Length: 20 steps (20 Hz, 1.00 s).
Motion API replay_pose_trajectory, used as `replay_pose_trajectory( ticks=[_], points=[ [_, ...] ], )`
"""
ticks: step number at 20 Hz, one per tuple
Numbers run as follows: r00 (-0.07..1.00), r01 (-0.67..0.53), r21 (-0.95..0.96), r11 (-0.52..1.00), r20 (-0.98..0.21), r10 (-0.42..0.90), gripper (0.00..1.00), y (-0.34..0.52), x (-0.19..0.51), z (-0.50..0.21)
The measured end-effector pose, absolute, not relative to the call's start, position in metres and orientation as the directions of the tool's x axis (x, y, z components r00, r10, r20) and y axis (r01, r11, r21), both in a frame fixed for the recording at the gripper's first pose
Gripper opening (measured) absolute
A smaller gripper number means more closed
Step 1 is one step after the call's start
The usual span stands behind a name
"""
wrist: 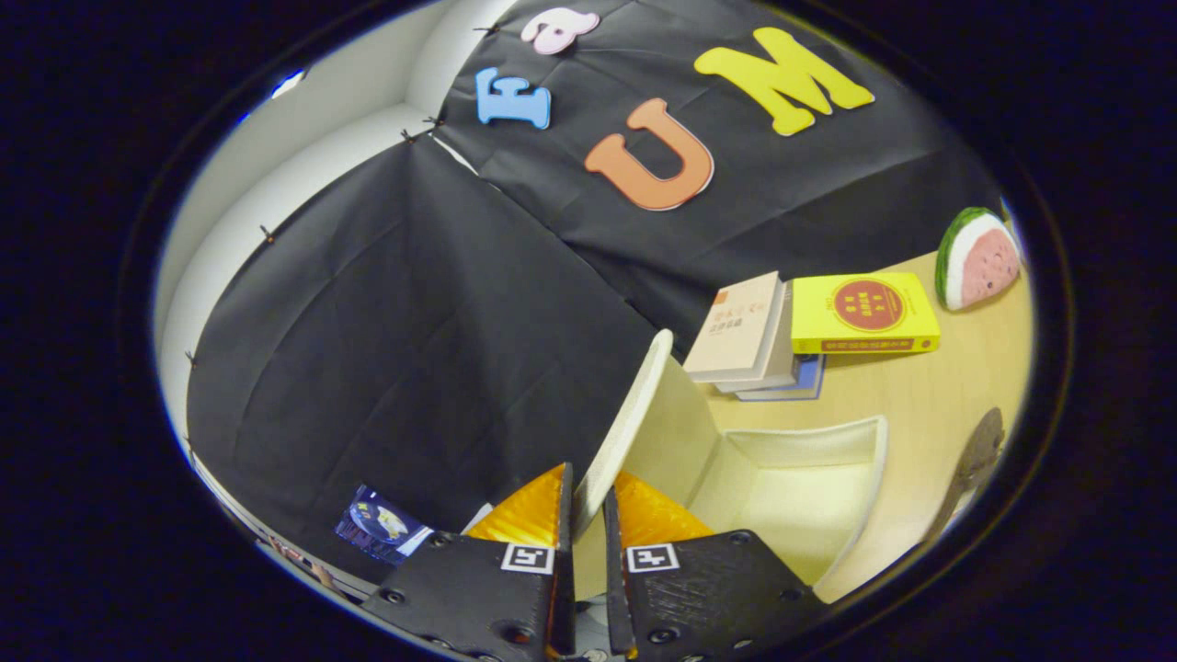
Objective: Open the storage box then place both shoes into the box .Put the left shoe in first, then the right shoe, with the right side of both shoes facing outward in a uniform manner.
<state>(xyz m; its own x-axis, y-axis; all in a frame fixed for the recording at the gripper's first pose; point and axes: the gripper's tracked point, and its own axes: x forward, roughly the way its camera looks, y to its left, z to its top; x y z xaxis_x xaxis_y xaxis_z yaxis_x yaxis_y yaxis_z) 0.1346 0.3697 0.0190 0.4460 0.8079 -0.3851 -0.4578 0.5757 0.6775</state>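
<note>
The black cloth wall (414, 322) forms the backdrop, with a white booth panel (303, 138) above it. The light wooden table (929, 405) lies beyond and to the right of the fingers.

The storage box (809, 487), cream in colour, stands open on the table just ahead of the fingers. Its interior holds no visible contents. The lid (634, 414) is raised to a steep, near-upright tilt and rises from between the fingers toward the wall.

The gripper (588, 524) is closed down to a narrow gap, and the lower edge of the lid sits in that gap. Both fingers (542, 515) bear on the lid, one on each face.

Beyond the box, near the wall, is a stack of books (763, 345): a yellow book (864, 314) rests against a beige one, with a blue one below. A watermelon-slice toy (977, 257) lies further right on the table. A dark object (977, 455), too distorted to identify, lies right of the box. A small blue printed card (379, 524) sits to the left of the fingers.
</note>
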Motion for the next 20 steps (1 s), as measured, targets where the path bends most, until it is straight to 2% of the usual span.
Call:
replay_pose_trajectory(
  ticks=[5, 8, 14, 17, 20],
  points=[
    [0.436, -0.439, 0.699, 0.564, -0.383, 0.814, 0.17, 0.434, 0.138, 0.023],
    [0.414, -0.464, 0.701, 0.541, -0.369, 0.832, 0.25, 0.47, 0.133, 0.03],
    [0.464, -0.534, 0.608, 0.587, -0.369, 0.805, 0.95, 0.477, 0.126, 0.039],
    [0.487, -0.56, 0.56, 0.611, -0.373, 0.789, 0.96, 0.463, 0.125, 0.041],
    [0.567, -0.543, 0.456, 0.705, -0.419, 0.709, 0.96, 0.425, 0.138, 0.024]
  ],
)
